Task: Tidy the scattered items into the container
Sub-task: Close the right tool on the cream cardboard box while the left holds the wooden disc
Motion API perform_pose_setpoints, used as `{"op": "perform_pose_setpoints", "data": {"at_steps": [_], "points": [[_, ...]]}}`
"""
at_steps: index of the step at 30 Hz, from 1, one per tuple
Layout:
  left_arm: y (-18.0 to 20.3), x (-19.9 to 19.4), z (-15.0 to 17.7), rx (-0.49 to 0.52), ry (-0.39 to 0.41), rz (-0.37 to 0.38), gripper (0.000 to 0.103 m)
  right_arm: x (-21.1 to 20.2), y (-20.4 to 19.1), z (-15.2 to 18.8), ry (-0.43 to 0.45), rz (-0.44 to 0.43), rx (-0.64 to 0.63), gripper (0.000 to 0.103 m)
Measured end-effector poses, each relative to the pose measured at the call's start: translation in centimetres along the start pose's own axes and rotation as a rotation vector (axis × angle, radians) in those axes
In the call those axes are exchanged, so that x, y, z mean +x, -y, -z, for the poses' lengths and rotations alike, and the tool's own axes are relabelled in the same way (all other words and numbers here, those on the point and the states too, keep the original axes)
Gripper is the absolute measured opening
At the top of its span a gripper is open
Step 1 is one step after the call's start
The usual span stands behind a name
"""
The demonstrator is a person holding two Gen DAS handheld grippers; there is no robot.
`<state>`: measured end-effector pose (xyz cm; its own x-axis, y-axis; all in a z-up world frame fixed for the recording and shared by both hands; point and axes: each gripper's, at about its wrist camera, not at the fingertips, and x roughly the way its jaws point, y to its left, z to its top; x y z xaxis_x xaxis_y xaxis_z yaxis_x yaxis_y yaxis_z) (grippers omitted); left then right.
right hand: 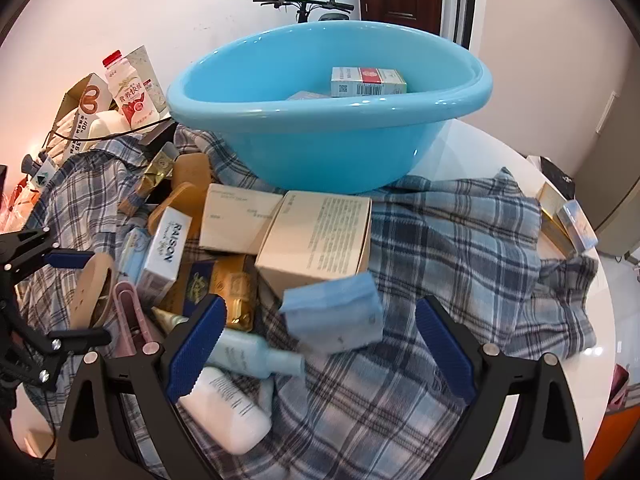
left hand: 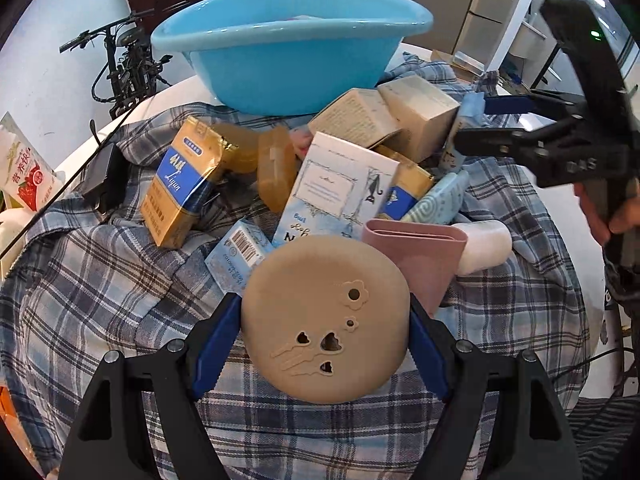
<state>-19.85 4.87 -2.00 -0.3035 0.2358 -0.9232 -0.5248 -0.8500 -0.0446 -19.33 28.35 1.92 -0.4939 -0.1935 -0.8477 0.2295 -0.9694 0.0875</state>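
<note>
My left gripper (left hand: 325, 332) is shut on a round tan case (left hand: 326, 320) with flower cut-outs, held just above the plaid cloth; it also shows edge-on in the right wrist view (right hand: 90, 292). The blue basin (left hand: 288, 48) stands at the back; in the right wrist view (right hand: 320, 140) it holds a red-and-white box (right hand: 368, 82). My right gripper (right hand: 320, 340) is open, its fingers either side of a blue folded packet (right hand: 336, 316). It shows in the left wrist view (left hand: 476, 124). Scattered boxes lie between: a gold-and-blue pack (left hand: 180, 184), a pale blue box (left hand: 340, 188), beige cartons (right hand: 316, 236).
A plaid cloth (right hand: 440, 260) covers the round white table (right hand: 600, 340). A pink holder (left hand: 416, 256), white bottle (right hand: 224, 408) and pale blue tube (right hand: 256, 352) lie near the grippers. A milk bottle (right hand: 128, 96) and cartons stand at the left. A bicycle (left hand: 124, 64) leans behind.
</note>
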Motion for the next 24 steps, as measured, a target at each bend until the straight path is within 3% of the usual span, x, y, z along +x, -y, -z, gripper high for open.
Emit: {"op": "perform_pose_setpoints", "data": {"at_steps": [5, 17, 19, 20, 24], "points": [[0.9, 0.0, -0.1, 0.018, 0.006, 0.007, 0.081, 1.4, -0.2, -0.8, 0.006, -0.016, -0.002, 0.095], [0.9, -0.8, 0.3, 0.026, 0.014, 0.01, 0.081, 3.2, -1.4, -2.0, 0.017, 0.052, -0.058, 0.095], [0.7, -0.8, 0.4, 0.023, 0.014, 0.012, 0.081, 3.0, -1.4, -2.0, 0.026, 0.056, -0.064, 0.081], [0.7, -0.7, 0.4, 0.022, 0.013, 0.011, 0.081, 2.9, -1.4, -1.9, 0.023, 0.065, -0.07, 0.06], [0.8, -0.7, 0.6, 0.022, 0.011, 0.017, 0.081, 1.7, -1.7, -1.3, 0.026, 0.054, -0.087, 0.059]]}}
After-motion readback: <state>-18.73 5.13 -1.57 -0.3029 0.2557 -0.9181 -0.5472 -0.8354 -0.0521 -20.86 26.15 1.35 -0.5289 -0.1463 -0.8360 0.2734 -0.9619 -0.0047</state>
